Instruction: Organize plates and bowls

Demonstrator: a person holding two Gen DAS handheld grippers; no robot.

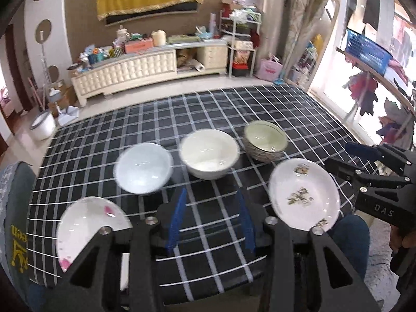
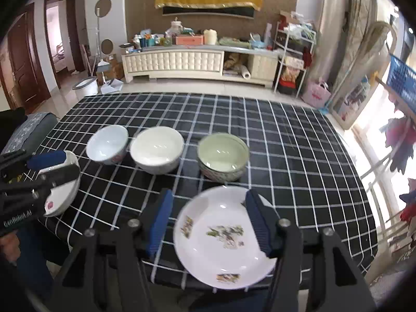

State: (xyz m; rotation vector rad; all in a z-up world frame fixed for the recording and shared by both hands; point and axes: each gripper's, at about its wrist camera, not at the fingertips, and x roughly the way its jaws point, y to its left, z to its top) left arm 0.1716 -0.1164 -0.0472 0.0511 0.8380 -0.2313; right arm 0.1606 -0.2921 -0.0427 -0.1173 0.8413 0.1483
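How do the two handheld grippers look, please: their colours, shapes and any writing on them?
Both are black angular frames with silver bolts and two blue ribbed finger pads. The left gripper shows white lettering "GenRoboLAI" in the right view; the right gripper shows "DAS" in the left view.

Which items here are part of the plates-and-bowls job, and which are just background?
Job: floral plate, pink-flower plate, pale blue bowl, white bowl, green bowl.
Background: checked tablecloth, TV cabinet, blue basket, grey chair.
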